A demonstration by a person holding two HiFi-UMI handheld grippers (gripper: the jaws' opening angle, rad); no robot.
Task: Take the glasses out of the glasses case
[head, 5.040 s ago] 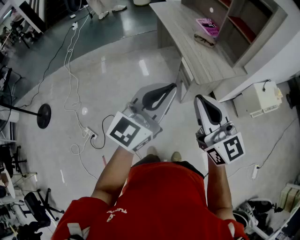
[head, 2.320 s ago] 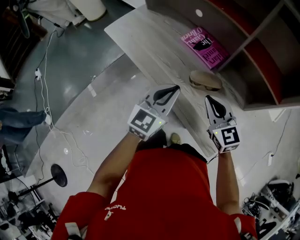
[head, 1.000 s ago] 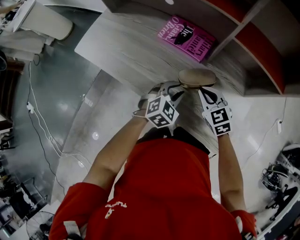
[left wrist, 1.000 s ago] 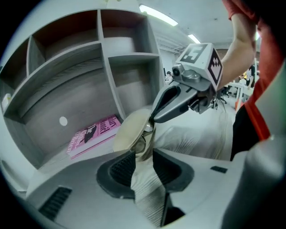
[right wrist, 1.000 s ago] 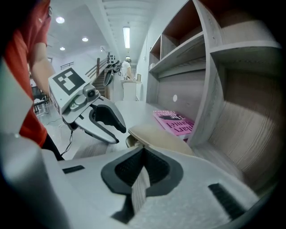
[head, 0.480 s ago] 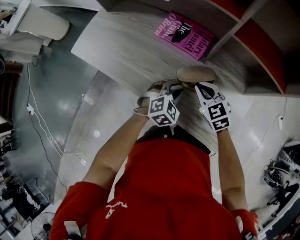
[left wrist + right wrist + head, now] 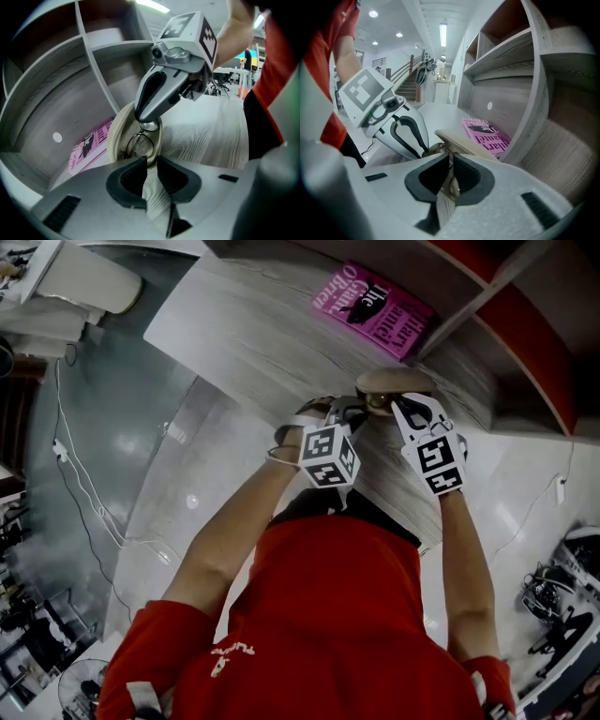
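Note:
The beige glasses case (image 7: pixel 394 381) lies on the wooden desk (image 7: pixel 253 343) with its lid (image 7: pixel 117 136) raised. Thin-rimmed glasses (image 7: pixel 139 144) lie inside. My left gripper (image 7: pixel 349 414) is at the case's near end. Its jaws have just been closing and grip the case's rim (image 7: pixel 151 161). My right gripper (image 7: pixel 409 407) reaches in from the other side, tips (image 7: pixel 143 119) down on the glasses. Its jaws have just been opening a little. The wire frame (image 7: pixel 453 186) runs through the narrow gap between them, and the pads (image 7: pixel 436 176) are not pressed on it.
A pink book (image 7: pixel 375 310) lies flat on the desk just behind the case, under the grey shelf unit (image 7: pixel 525 324). The desk's front edge runs below my grippers. Cables trail over the glossy floor (image 7: pixel 112 474) at the left.
I have walked up to the desk and brought both grippers down to the case. In the last half second the right gripper has edged closer over the case. The left has stayed put.

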